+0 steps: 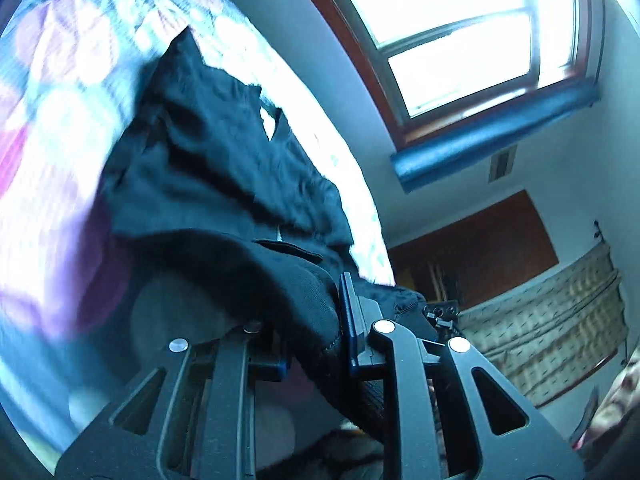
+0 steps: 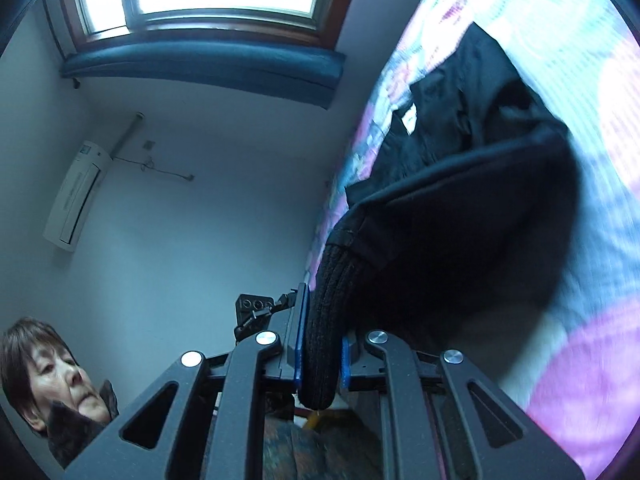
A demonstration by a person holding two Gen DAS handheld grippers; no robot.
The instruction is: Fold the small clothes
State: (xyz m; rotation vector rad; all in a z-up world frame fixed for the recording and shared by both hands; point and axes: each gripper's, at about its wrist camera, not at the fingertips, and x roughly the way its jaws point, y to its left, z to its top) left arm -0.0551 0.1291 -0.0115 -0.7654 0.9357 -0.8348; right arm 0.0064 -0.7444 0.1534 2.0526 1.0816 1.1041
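Soft, limp black garment sags ahead of each hand-held gripper, left and right both clamped on its thick ribbed hem.

A home bedroom: bed with flowered sheet at left, wood-framed window upper right, wall air conditioner at left, folded quilt lower right.

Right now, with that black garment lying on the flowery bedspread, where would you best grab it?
By its thick ribbed hem, coming from the bed's near edge. The hem is a firm rolled band at the garment's border, and both jaws are already shut on that side, so the black garment hangs between them.
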